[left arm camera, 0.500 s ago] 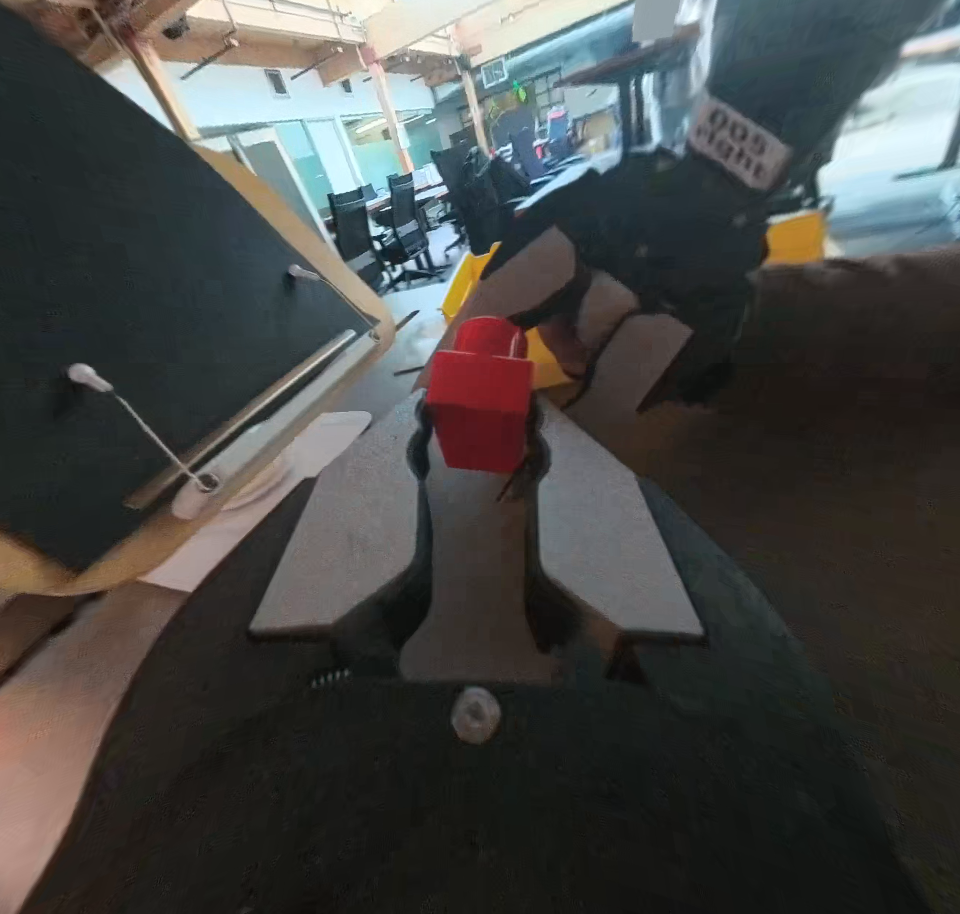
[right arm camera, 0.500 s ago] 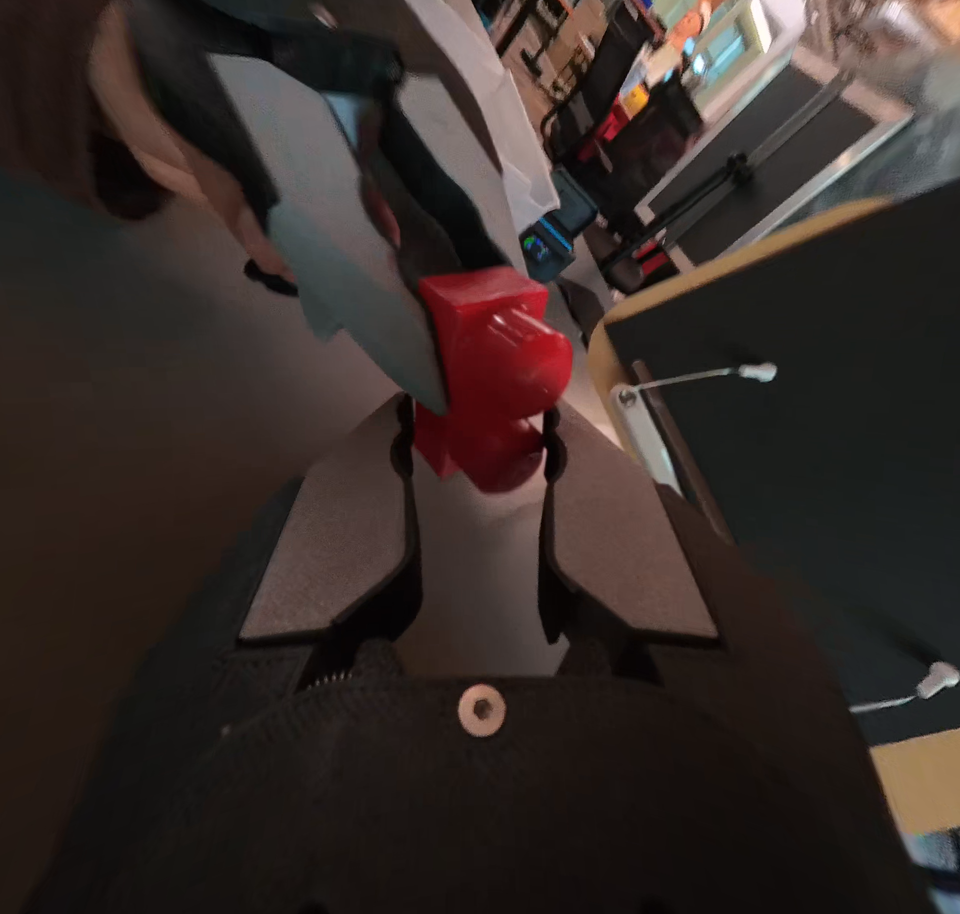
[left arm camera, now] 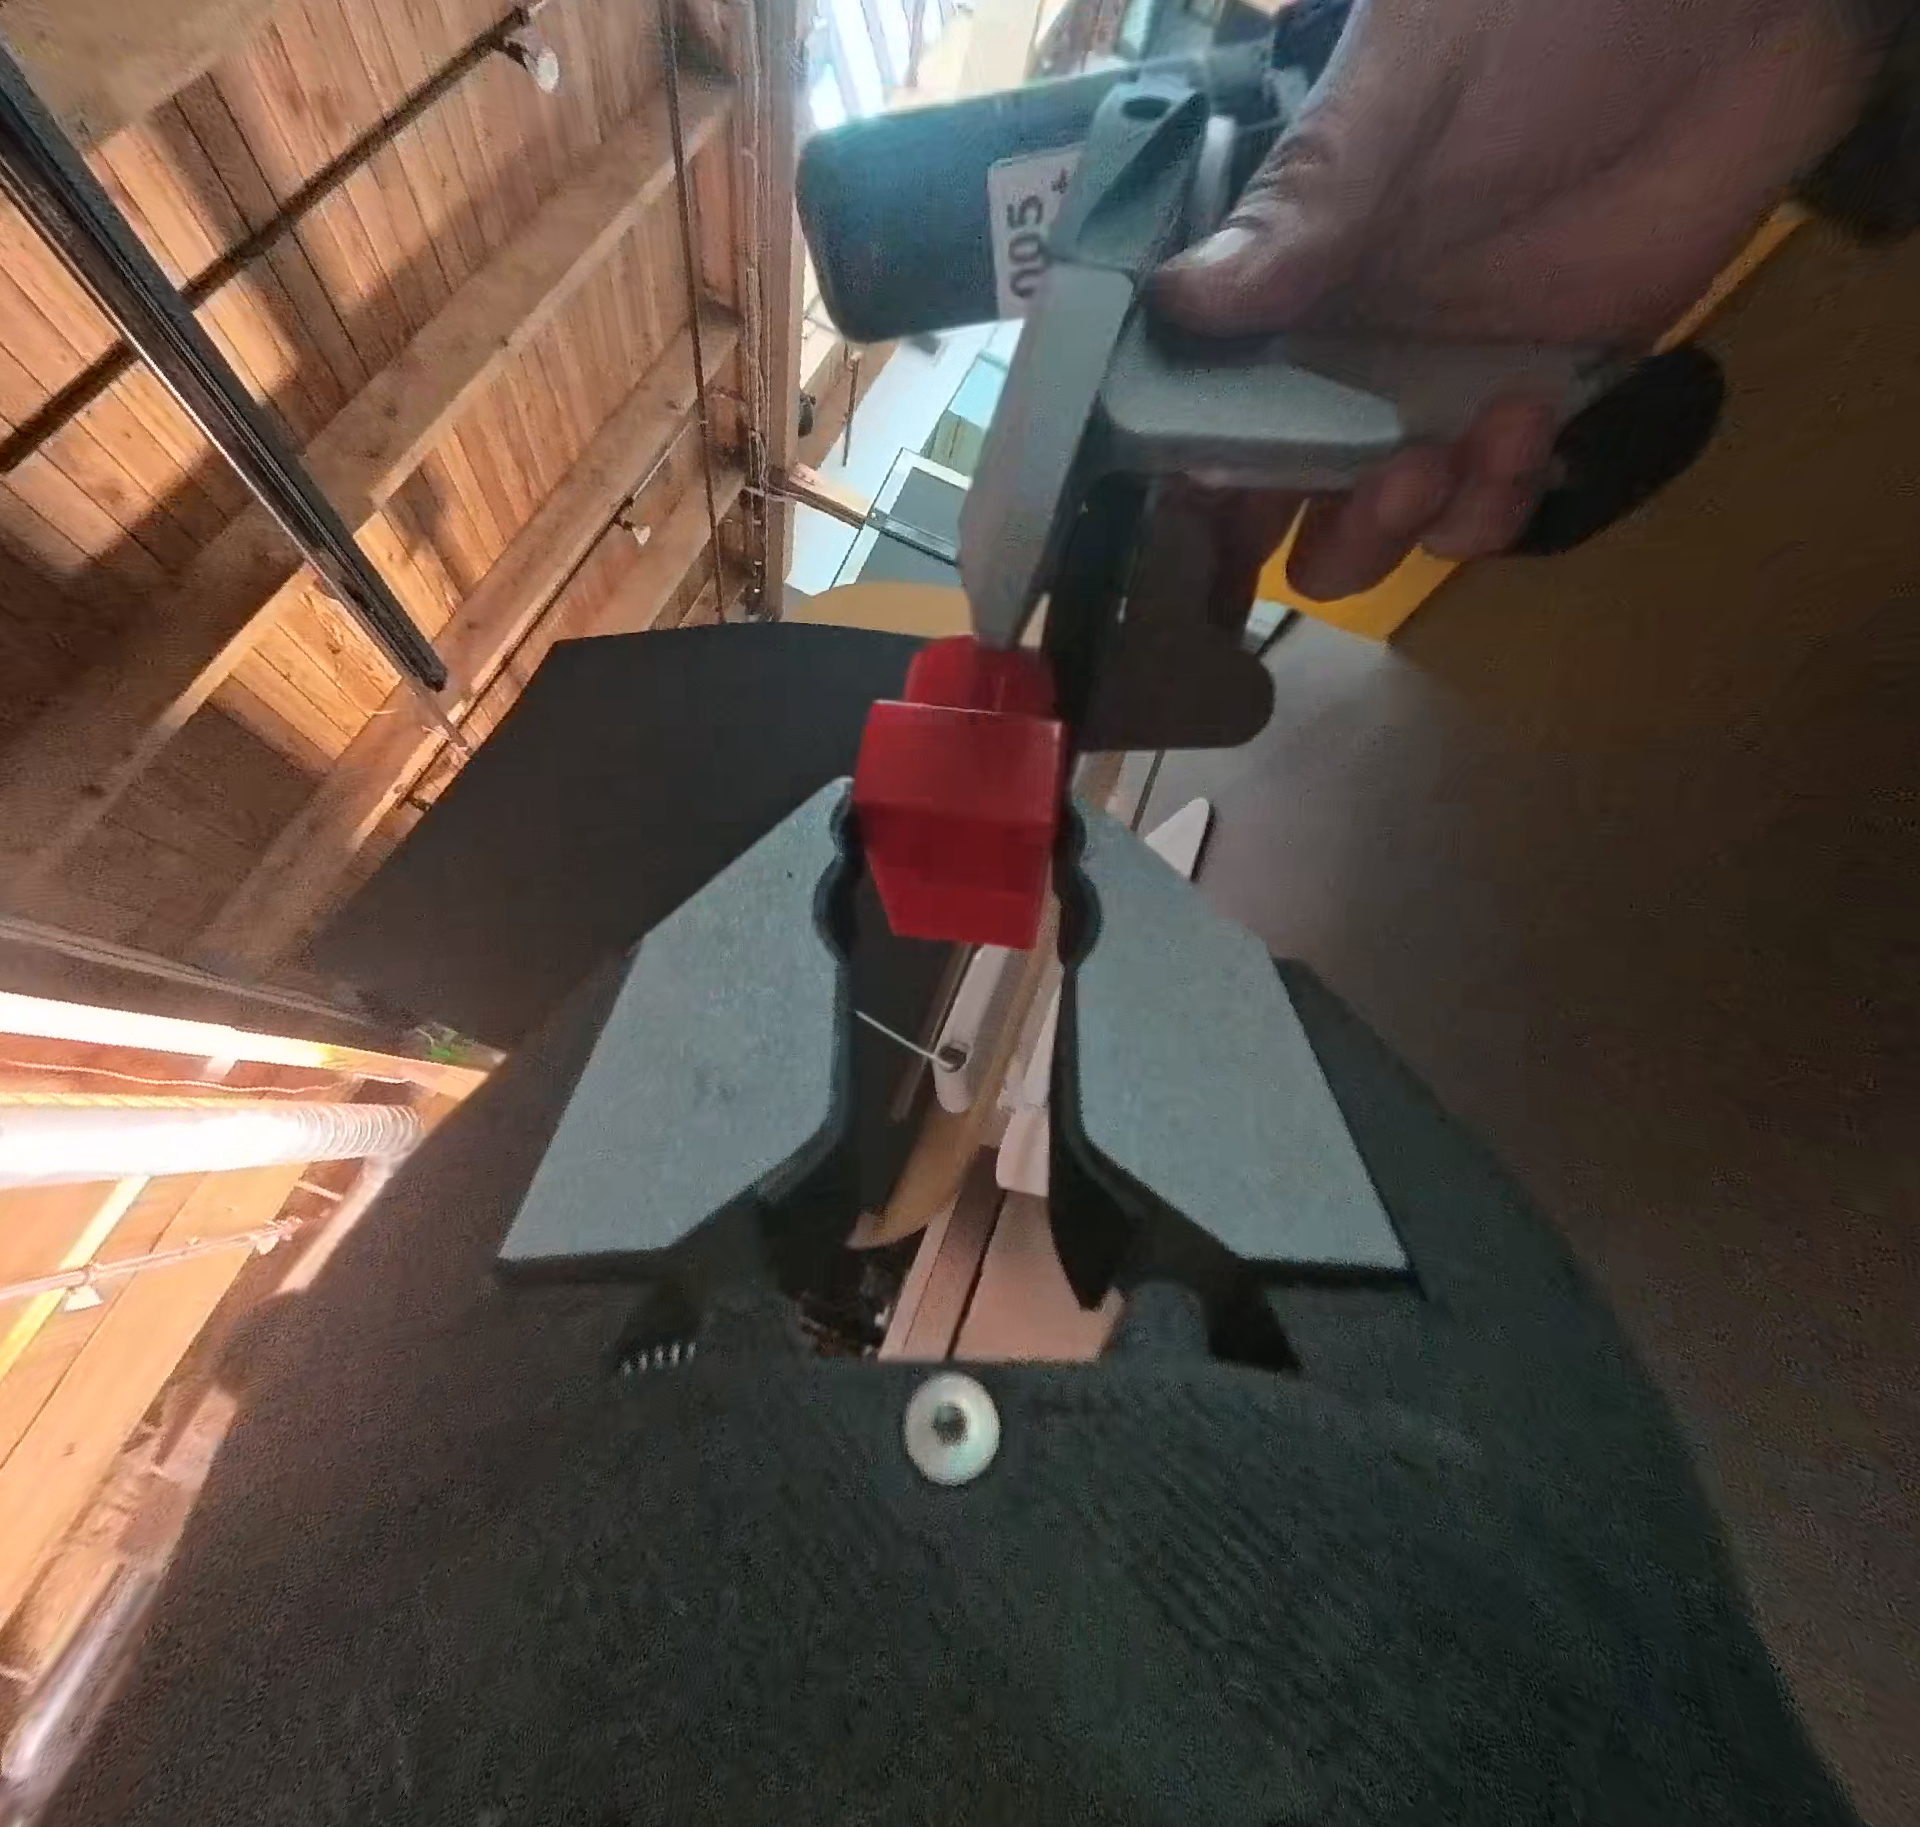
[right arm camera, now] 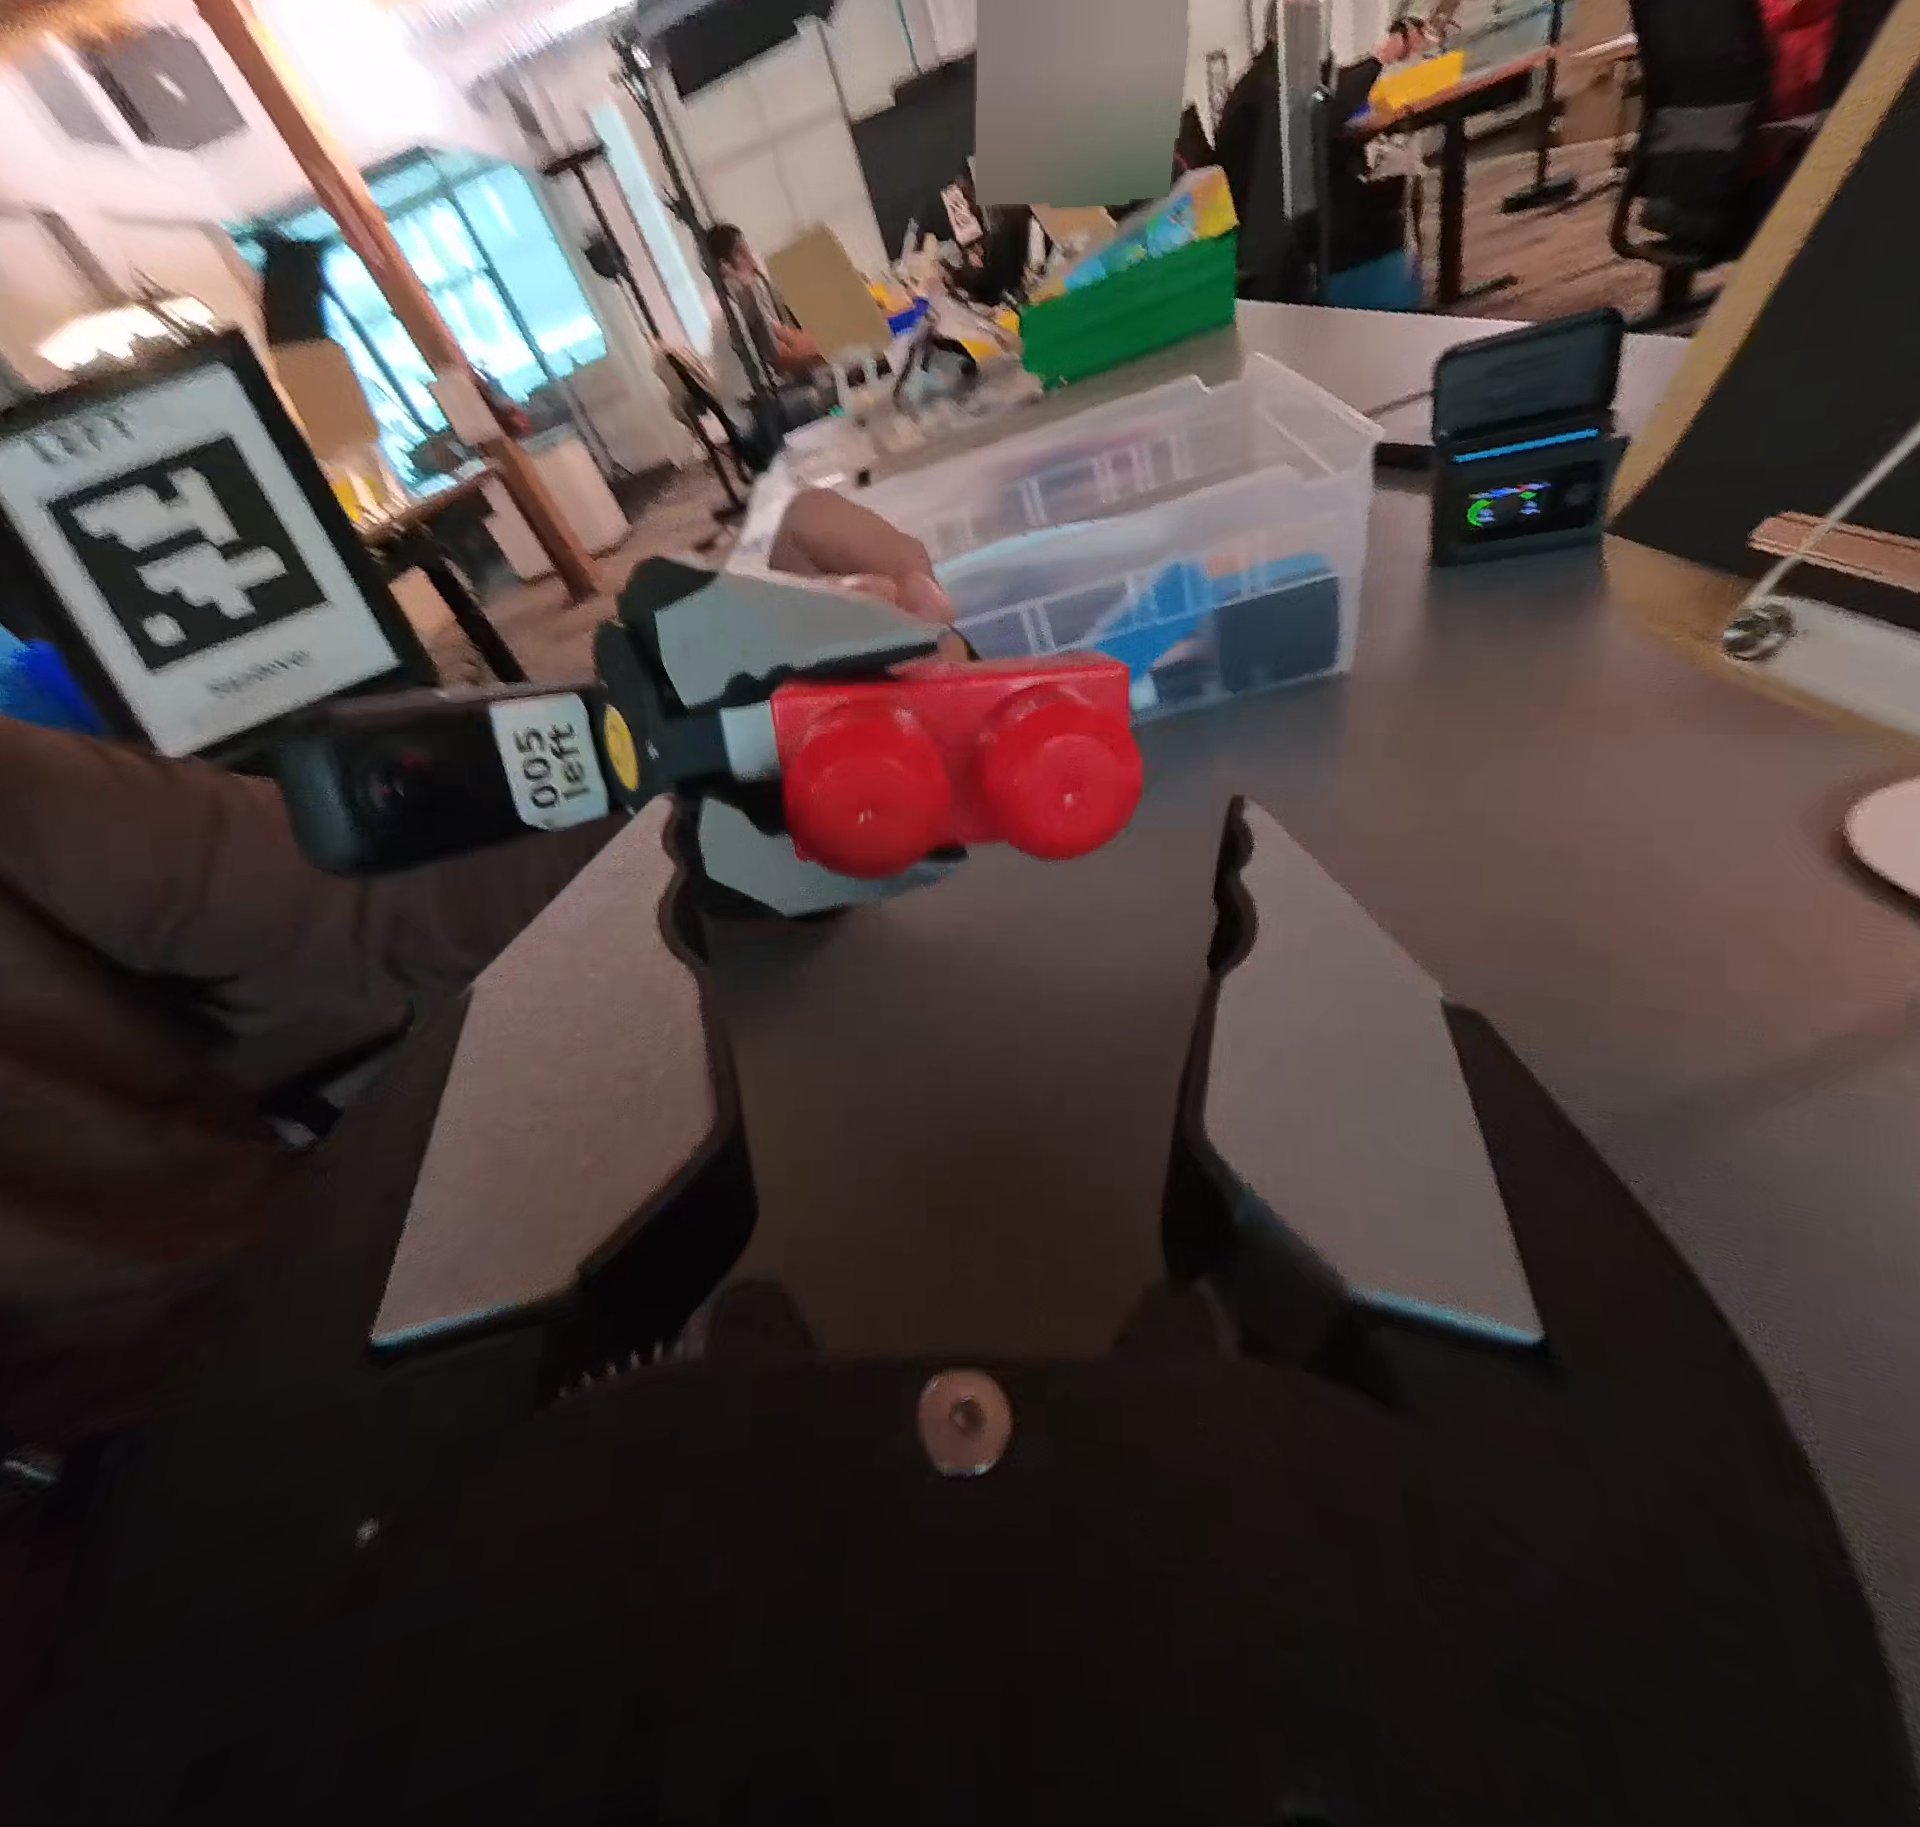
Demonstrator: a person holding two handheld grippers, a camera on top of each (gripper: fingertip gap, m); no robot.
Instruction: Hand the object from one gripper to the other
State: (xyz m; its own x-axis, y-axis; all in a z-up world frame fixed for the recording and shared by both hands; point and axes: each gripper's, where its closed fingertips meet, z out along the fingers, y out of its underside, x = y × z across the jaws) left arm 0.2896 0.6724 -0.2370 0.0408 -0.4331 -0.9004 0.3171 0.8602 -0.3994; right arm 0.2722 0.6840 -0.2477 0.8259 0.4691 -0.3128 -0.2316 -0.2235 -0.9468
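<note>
**Right fingers gone wide, block kept by the left**

Half a second back the right gripper [right arm camera: 956, 821] had its fingers drawn in close on either side of the red block [right arm camera: 956, 749]; now they stand spread wide, the block just beyond their tips and touching neither. The left gripper [left arm camera: 956, 842] pinches the block at one end, as before, and its camera has swung up toward a wooden ceiling [left arm camera: 364, 271].

Only the right wrist view shows the block's two round studs facing the camera, the dark table [right arm camera: 1507, 842] below, and a clear plastic bin [right arm camera: 1143, 489] and green crate [right arm camera: 1132, 312] farther off.

Only the left wrist view shows the hand [left arm camera: 1558, 115] gripping the right tool at far right. There one grey finger reaches the block's far end; whether it touches cannot be told.
</note>
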